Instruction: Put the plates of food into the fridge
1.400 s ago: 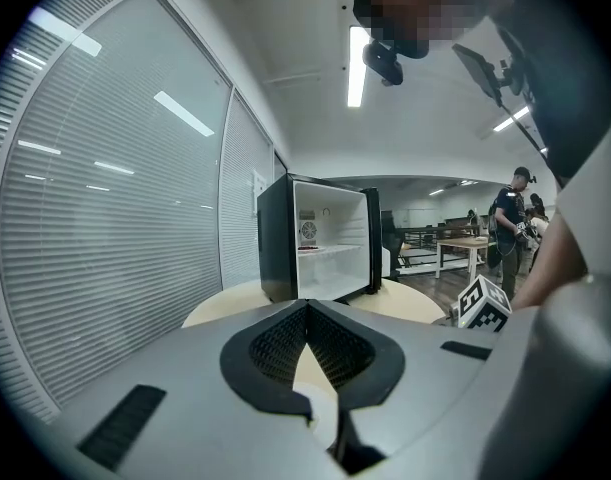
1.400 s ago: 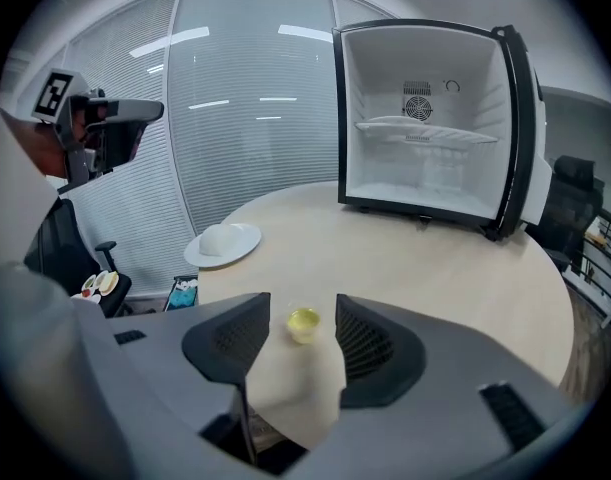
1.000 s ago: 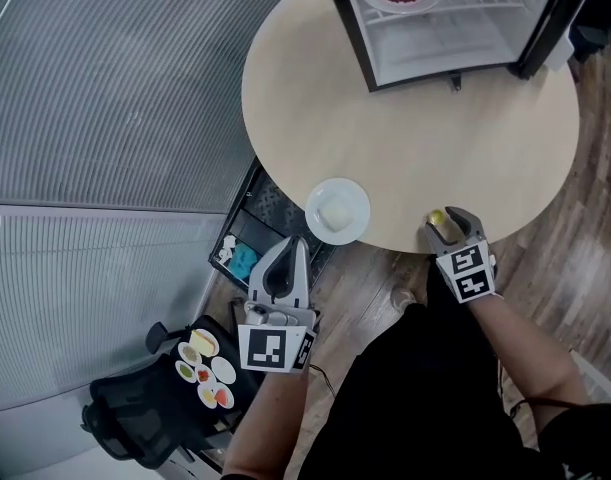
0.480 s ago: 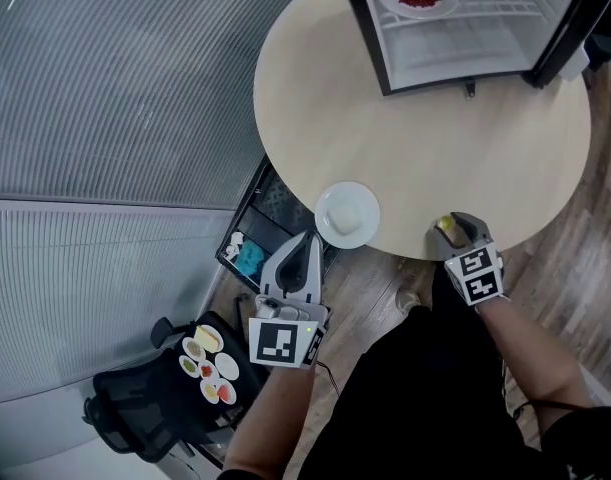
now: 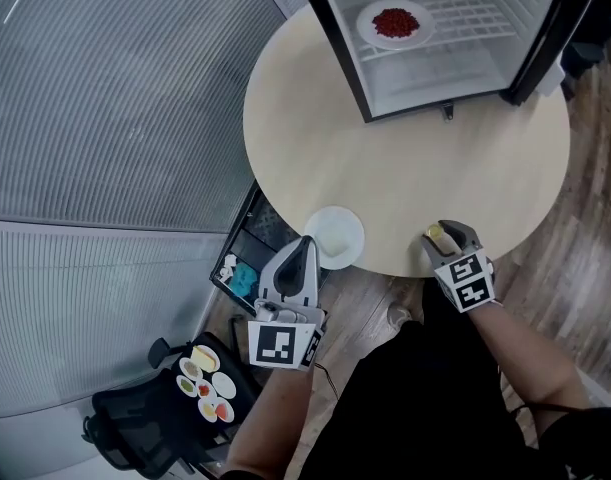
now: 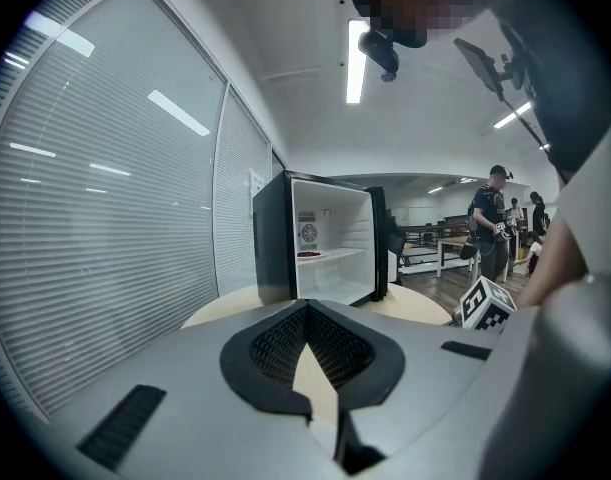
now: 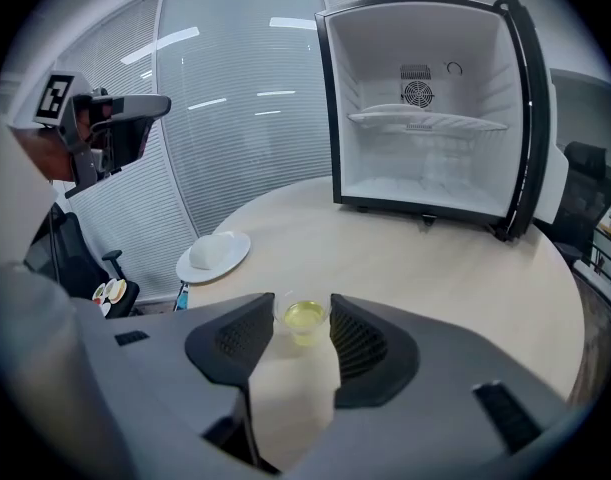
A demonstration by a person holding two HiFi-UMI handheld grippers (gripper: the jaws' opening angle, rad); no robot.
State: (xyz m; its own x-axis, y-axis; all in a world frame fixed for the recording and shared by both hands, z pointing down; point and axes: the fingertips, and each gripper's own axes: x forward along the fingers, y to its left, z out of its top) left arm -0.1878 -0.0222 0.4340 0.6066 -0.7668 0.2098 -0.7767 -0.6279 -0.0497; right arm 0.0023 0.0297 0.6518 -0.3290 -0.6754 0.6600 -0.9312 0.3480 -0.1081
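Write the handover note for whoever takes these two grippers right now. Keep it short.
Left gripper: shut, empty, just short of the white plate with a white rounded lump of food.
Right gripper: jaws have just been closing; the pads now sit against the small clear cup of yellow-green liquid at the near edge of the round beige table.
Done: the white plate of red food is on the shelf of the open black mini fridge.
Left: the plate with the white lump, still on the table, goes into the fridge; probably the cup too.
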